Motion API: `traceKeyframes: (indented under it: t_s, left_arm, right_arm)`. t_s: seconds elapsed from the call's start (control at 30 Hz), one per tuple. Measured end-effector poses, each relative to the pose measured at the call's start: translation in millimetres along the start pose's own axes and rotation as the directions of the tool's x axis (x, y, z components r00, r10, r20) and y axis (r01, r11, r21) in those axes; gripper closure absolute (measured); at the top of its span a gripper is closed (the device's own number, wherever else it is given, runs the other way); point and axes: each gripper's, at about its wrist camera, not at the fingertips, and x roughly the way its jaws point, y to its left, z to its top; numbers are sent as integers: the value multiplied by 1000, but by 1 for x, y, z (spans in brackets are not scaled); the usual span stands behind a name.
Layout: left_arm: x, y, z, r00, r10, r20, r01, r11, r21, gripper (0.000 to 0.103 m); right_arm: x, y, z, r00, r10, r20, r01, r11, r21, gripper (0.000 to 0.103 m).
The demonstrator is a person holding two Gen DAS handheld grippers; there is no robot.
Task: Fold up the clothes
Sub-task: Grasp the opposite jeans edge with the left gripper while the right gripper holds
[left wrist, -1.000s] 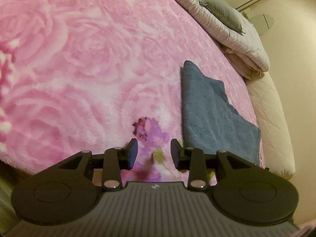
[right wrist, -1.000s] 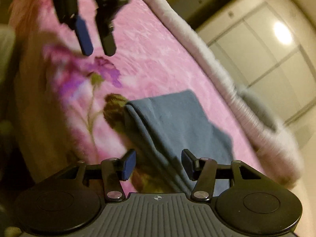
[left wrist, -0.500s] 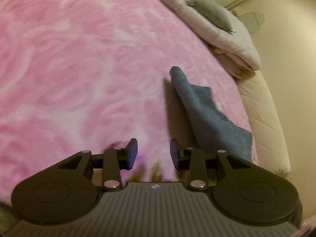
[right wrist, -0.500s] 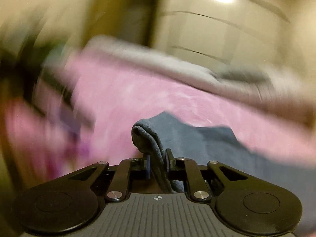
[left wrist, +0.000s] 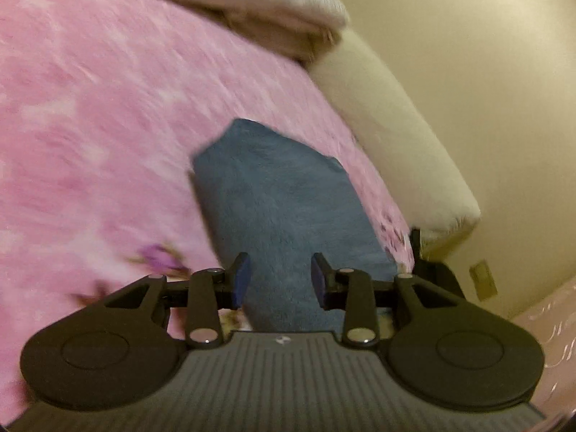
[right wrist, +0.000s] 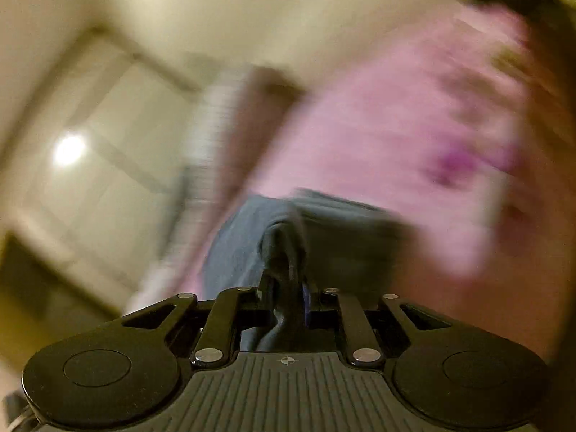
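Blue cloth partly folded on the bed, right gripper pinching it, left gripper empty above it.

The blue cloth (left wrist: 284,208) lies as a narrow multi-layer slab on the pink floral blanket (left wrist: 108,126), toward the bed's right side, near the bare mattress edge (left wrist: 396,136); a beige duvet (left wrist: 252,10) is heaped at the far end. The left gripper (left wrist: 280,280) has its jaws spread with nothing between them, hovering over the slab's near end. The right gripper (right wrist: 288,298) is clamped on a bunched fold of the same cloth (right wrist: 288,252); that view is badly motion-blurred, so I can't tell which edge it holds. My read: lengthwise folding looks done, since the piece is a strip with stacked layers. Whether the pinch is starting another fold or shifting the finished bundle, the frames don't settle.
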Motion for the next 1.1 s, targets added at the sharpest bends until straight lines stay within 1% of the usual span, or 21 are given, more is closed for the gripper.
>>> traceKeyframes:
  t_s: [0.07, 0.1, 0.13, 0.2, 0.27, 0.3, 0.33, 0.37, 0.4, 0.43, 0.53, 0.6, 0.67, 0.73, 0.77, 0.8, 0.87, 0.9, 1.0, 1.07, 1.1]
  left_arm:
    - [18, -4, -3, 1000, 16, -26, -15, 1000, 16, 73]
    - [27, -6, -5, 999, 24, -39, -23, 999, 25, 73]
    - [36, -8, -6, 998, 32, -52, -30, 999, 33, 73]
    - [53, -12, -10, 996, 48, -77, -45, 998, 49, 73]
    - [59, -9, -13, 994, 60, -91, -56, 997, 45, 73]
    - [60, -8, -14, 993, 65, -93, -62, 997, 44, 73]
    - [62, -7, -13, 993, 71, -95, -68, 997, 43, 73]
    - [62, -8, -12, 993, 74, -96, -70, 997, 43, 73]
    - [61, -10, -11, 993, 75, -96, -70, 996, 47, 73]
    - [61, -11, -10, 993, 74, -97, -70, 996, 52, 73]
    - [61, -16, -6, 993, 70, -95, -63, 995, 78, 73]
    - [65, -15, -5, 992, 80, -99, -72, 994, 87, 73]
    - [71, -12, -4, 990, 95, -105, -86, 992, 90, 73]
    - [76, -4, -2, 988, 104, -113, -97, 993, 62, 72]
    - [77, 2, 0, 989, 93, -112, -90, 995, 32, 71]
    - [77, 10, 4, 992, 75, -103, -77, 997, -14, 70]
    - [77, 23, 13, 996, 59, -73, -65, 994, -90, 65]
    - [77, 29, 17, 997, 52, -59, -59, 990, -125, 64]
    - [90, 43, 28, 998, 41, -54, -50, 982, -180, 61]
    - [102, 52, 33, 998, 21, -59, -34, 975, -218, 63]
    - [105, 52, 34, 998, 13, -59, -26, 975, -223, 65]
  right_arm:
    - [8, -22, 10, 999, 25, -38, -21, 995, 102, 80]
    - [4, -24, 12, 996, 81, -23, -78, 990, 119, 74]
    - [0, -21, 13, 993, 119, -8, -117, 989, 96, 71]
    - [-8, -12, 14, 986, 167, 18, -167, 986, 16, 55]
    - [-2, -9, 15, 990, 144, 14, -143, 990, -18, 52]
    - [3, -9, 13, 995, 103, 3, -103, 994, -32, 56]
    - [10, -10, 13, 1000, 27, -11, -28, 998, -49, 70]
    - [13, -8, 14, 1000, 5, -7, -5, 998, -61, 86]
    - [16, -5, 16, 1000, -16, -3, 15, 997, -72, 90]
    - [19, -2, 17, 999, -36, 2, 36, 996, -83, 92]
    - [11, 13, 23, 996, -13, 86, 25, 989, -143, 93]
    - [11, 8, 26, 993, -58, 100, 69, 992, -107, 94]
    - [10, -10, 22, 992, -106, 69, 112, 991, -80, 93]
    - [4, -28, 24, 997, -67, 29, 67, 997, 27, 90]
    - [1, -37, 25, 999, -45, 11, 44, 996, 81, 82]
    - [-2, -41, 26, 999, -48, 6, 47, 991, 129, 61]
    - [-7, -49, 28, 998, -64, 7, 61, 975, 213, 43]
    - [-12, -52, 24, 999, -51, 14, 46, 967, 251, 39]
    - [-5, -58, 11, 1000, 16, -25, -7, 944, 330, 35]
    - [9, -51, 12, 1000, -9, -29, 17, 959, 283, 36]
    - [17, -48, 13, 999, -23, -31, 30, 966, 258, 52]
